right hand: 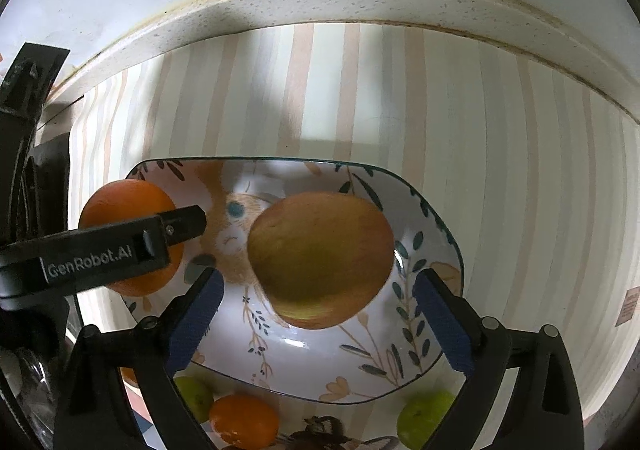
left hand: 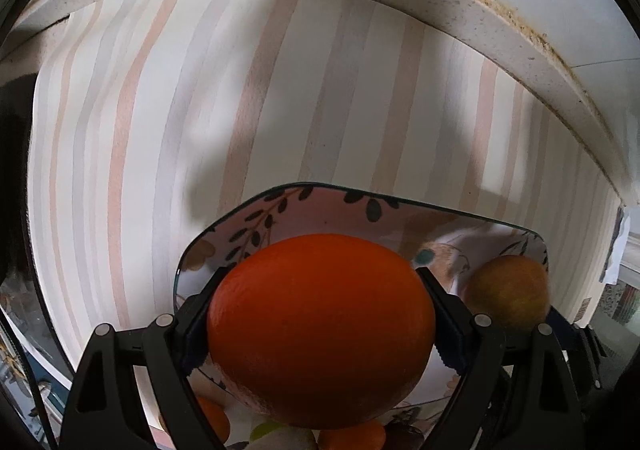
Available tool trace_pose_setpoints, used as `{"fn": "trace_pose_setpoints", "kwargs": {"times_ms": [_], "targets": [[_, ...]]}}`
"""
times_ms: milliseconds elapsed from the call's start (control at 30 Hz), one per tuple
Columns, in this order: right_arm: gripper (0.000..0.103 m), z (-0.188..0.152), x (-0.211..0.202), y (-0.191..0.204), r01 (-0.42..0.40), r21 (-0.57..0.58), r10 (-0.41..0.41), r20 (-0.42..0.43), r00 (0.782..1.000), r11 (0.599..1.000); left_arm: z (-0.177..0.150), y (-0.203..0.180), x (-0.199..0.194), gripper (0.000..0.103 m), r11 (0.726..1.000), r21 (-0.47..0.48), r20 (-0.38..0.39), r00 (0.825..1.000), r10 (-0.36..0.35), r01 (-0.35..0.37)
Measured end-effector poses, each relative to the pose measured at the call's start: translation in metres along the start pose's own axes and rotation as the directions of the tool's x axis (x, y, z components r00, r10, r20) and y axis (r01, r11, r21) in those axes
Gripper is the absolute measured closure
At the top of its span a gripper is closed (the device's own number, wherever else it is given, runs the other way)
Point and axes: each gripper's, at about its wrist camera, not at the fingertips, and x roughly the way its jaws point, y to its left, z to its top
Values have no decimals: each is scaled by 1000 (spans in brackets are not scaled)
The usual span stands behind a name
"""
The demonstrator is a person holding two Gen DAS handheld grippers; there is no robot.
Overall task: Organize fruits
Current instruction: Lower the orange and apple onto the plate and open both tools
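My left gripper (left hand: pixel 320 314) is shut on a large orange (left hand: pixel 320 330) and holds it over the near left edge of a floral bowl (left hand: pixel 280 209). In the right wrist view the same orange (right hand: pixel 124 201) sits in the left gripper's fingers (right hand: pixel 180 226) at the bowl's left rim. A yellow-orange mango (right hand: pixel 320 258) lies in the floral bowl (right hand: pixel 424 362), blurred. My right gripper (right hand: pixel 316 318) is open just above the mango, its blue pads (right hand: pixel 440 322) on either side and apart from it. The mango (left hand: pixel 508 290) also shows in the left wrist view.
A striped cloth (right hand: pixel 500 169) covers the counter, with a speckled white ledge (right hand: pixel 320 1) and wall behind. A second plate near me holds a small orange (right hand: pixel 244 422) and two green fruits (right hand: pixel 424 418) (right hand: pixel 196 398). Dark objects stand at the left (right hand: pixel 44 169).
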Motion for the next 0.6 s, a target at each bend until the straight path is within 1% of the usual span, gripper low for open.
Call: {"fn": "trace_pose_setpoints", "kwargs": {"times_ms": [67,100,133,200,333,467,533,600], "targets": [[5,-1,-2,-1,-1,-5,1,-7,1000,1000,-1,0,-2,14,1000,10,8,1000,-7,7],[5,-2,-2,-1,2,-7,-2,-7,1000,1000,-2,-1,-1,14,1000,20,6,1000,3,-3],[5,-3,-4,-2,6,-7,-6,-5,1000,1000,-1,-3,2,14,999,36,-15,999,28,-28],[5,-4,-4,-2,7,-2,-7,-8,1000,1000,0,-4,7,14,997,51,-61,997,56,-53],[4,-7,-3,-1,5,3,-5,-14,1000,1000,0,-7,9,14,993,83,-67,993,93,-88],[4,-11,-6,-3,8,5,-8,-11,1000,1000,-1,-14,8,14,994,94,-87,994,70,-61],[4,-11,-5,-5,12,12,-12,-14,1000,1000,1,-15,7,14,993,87,-91,992,84,-77],[4,-12,-7,-8,12,16,-12,-13,1000,1000,3,-23,4,14,991,103,-69,993,96,-89]]}}
